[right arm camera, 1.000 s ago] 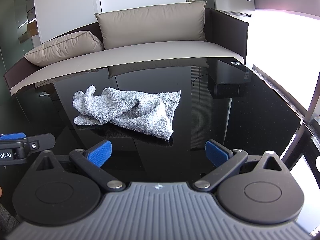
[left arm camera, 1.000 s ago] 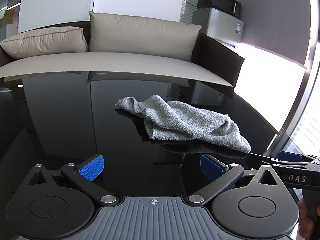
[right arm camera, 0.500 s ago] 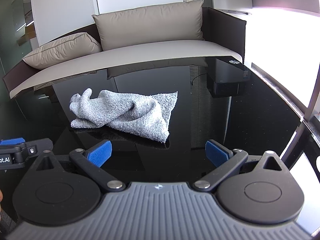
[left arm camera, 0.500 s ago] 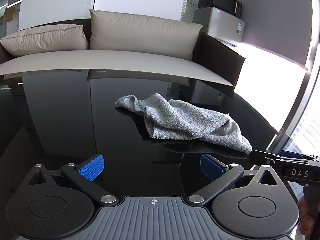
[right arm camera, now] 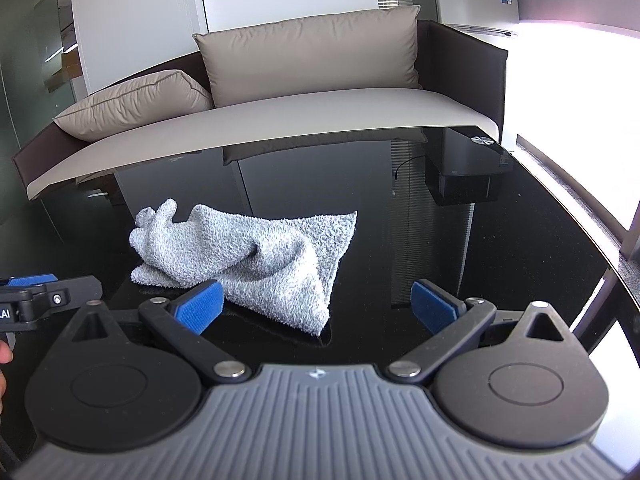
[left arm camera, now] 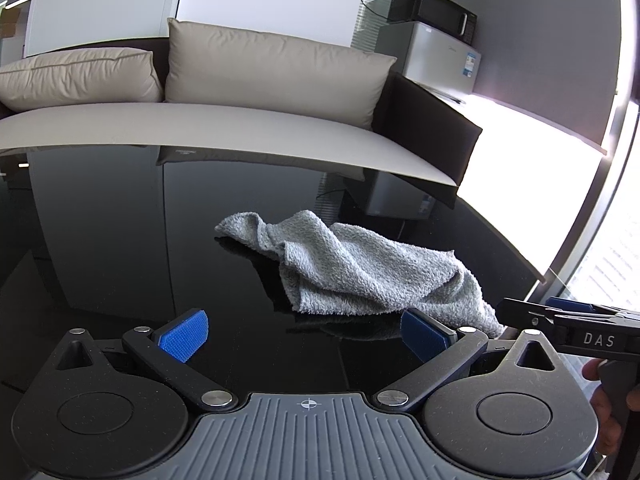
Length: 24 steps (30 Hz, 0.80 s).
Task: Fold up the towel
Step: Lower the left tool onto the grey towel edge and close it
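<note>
A grey towel [left arm camera: 360, 268] lay crumpled and unfolded on a glossy black table [left arm camera: 120, 240], bunched into ridges, with one twisted end to the left and a flatter corner reaching to the right. The left gripper [left arm camera: 304, 334] hung low at the near edge of the table with its blue-padded fingers [left arm camera: 184, 334] spread wide and nothing between them; the near hem of the towel lay just beyond and between the fingertips, apart from the left pad and close to the right one — whether that pad touched the cloth could not be settled from this angle. The right gripper [right arm camera: 320, 308] stood likewise spread and empty, its left pad [right arm camera: 200, 306] overlapping the near edge of the towel [right arm camera: 256, 256] in the right wrist view, contact not confirmed. The towel's near corner drooped to a point between the right gripper's fingers. Each tool appeared in the other's camera: the right gripper [left arm camera: 560, 320] at the far right of the left wrist view, marked "DAS", with part of a hand [left arm camera: 604, 408] on its grip, and the left gripper [right arm camera: 44, 292] at the left edge of the right wrist view. Beyond the table stood a sofa [left arm camera: 240, 132] with beige cushions, and to the right a small fridge [left arm camera: 436, 56] carrying a black microwave [left arm camera: 432, 10]. Strong daylight entered from the right.
</note>
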### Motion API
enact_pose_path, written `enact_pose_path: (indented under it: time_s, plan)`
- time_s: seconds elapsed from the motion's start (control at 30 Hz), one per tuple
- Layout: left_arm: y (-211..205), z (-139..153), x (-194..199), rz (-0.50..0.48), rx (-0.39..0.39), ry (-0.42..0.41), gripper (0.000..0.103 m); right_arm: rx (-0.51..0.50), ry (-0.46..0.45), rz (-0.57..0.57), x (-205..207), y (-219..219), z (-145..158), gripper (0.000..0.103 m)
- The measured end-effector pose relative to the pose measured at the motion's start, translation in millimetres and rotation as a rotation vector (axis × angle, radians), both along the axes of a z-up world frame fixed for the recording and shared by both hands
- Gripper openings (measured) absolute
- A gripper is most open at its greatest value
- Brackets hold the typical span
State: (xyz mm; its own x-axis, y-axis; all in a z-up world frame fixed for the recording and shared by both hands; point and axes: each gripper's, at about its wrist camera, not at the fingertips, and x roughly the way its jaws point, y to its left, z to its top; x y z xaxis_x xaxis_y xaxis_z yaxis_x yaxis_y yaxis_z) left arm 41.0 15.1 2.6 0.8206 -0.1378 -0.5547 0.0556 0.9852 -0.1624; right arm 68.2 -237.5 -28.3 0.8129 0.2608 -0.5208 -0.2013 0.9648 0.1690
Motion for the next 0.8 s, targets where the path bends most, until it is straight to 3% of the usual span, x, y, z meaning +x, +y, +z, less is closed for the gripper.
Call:
enact_pose_path:
  time_s: [0.1,0.3,0.5,0.6,0.67,0.7,0.8]
  plan:
    - [1,1,12,-0.008,-0.001,-0.008,0.102,0.01,0.003,0.007,12,-2,1,0.102]
    - [0,-1,39,-0.048,-0.002,-0.009,0.088,0.015,0.017,0.004,36,-6,-1,0.102]
    - [-6,-5,58,-0.075,0.006,-0.014,0.082,0.015,0.021,0.004,57,-8,-3,0.102]
    - [-6,-7,66,-0.087,-0.002,-0.015,0.069,0.015,0.019,0.003,65,-11,-4,0.102]
    - [-7,-8,71,-0.098,-0.012,-0.014,0.061,0.016,0.02,0.003,68,-11,-5,0.098]
    - [-6,-8,73,-0.101,-0.016,-0.012,0.059,0.018,0.02,0.004,69,-11,-5,0.092]
    - [-7,-12,79,-0.098,-0.016,-0.009,0.057,0.023,0.021,0.008,72,-12,-5,0.086]
